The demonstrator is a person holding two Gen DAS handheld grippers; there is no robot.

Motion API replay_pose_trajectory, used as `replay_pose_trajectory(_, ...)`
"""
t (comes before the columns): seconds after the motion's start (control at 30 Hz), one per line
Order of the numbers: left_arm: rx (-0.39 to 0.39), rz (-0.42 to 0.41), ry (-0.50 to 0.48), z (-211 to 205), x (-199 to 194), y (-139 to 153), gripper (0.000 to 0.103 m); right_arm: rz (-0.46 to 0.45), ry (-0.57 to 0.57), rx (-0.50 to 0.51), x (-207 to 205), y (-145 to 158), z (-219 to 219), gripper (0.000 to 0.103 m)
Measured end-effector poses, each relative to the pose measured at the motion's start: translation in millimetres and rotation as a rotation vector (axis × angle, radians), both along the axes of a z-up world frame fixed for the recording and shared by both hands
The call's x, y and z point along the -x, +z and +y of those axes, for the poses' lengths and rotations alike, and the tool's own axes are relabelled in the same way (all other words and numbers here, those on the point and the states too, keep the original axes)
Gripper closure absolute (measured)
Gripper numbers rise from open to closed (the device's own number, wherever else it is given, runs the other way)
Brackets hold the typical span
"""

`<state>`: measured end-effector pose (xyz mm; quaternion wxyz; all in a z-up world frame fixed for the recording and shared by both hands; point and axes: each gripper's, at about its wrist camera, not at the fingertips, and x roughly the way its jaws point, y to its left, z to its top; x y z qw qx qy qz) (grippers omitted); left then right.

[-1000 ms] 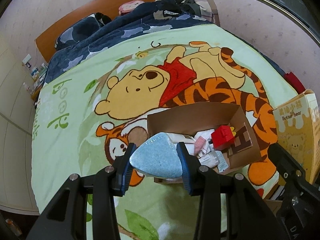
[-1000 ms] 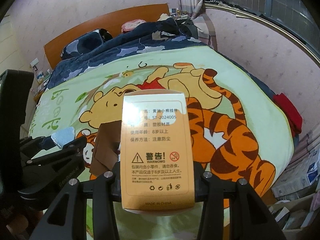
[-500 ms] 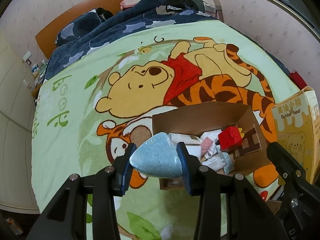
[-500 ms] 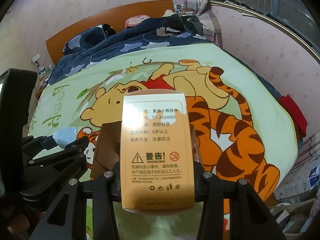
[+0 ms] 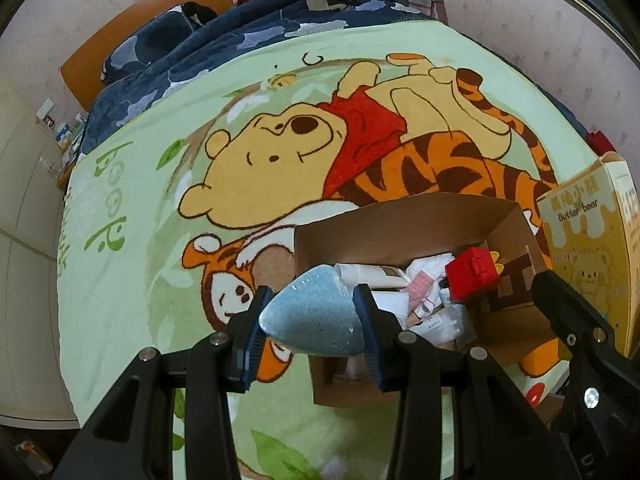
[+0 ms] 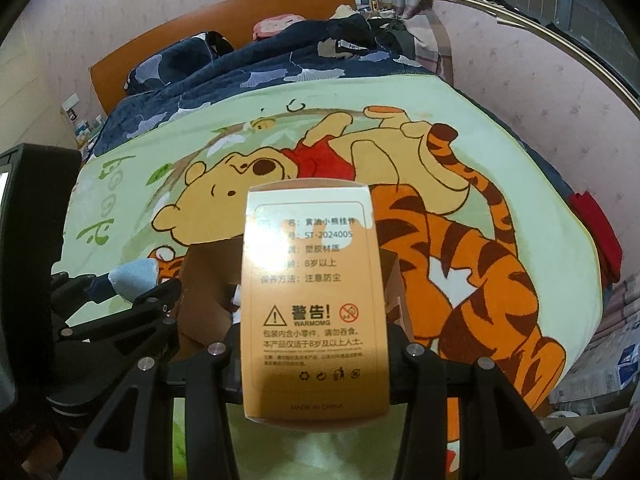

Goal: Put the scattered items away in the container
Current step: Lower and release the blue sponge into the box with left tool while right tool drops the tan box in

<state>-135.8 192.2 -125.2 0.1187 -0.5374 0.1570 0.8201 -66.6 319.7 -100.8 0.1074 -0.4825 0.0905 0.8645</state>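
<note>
above the bed (image 5: 132, 216) we hold both loads: our left tongs (image 5: 313, 325) clenched on a blue pouch (image 5: 314, 316) at the near-left edge of the cardboard box (image 5: 404, 232), our right tongs (image 6: 316, 356) gripping a yellow carton (image 6: 316, 304) over it. we judge the pouch could drop outside the rim, and the carton may land on the red block (image 5: 472, 274) and tip out.
</note>
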Motion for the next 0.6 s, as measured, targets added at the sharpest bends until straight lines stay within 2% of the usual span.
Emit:
replay_pose_trajectory(0.23,0.025,-0.036,-0.028,12,8,-18,0.060,-0.045,0.013,0.004,12,-16,3,0.057)
replay_pose_trajectory(0.3,0.039,-0.046,-0.033,15,10,-23,0.047,-0.070,-0.002,0.027,14,-24,9,0.057)
replay_pose_trajectory(0.33,0.050,-0.043,-0.039,16,11,-25,0.032,-0.078,-0.015,0.035,14,-27,12,0.057)
replay_pose_trajectory(0.37,0.055,-0.028,-0.045,17,11,-25,0.026,-0.077,-0.015,0.040,14,-28,15,0.057)
replay_pose_trajectory(0.6,0.049,-0.024,-0.055,16,14,-27,0.018,-0.058,-0.016,0.057,14,-28,19,0.056)
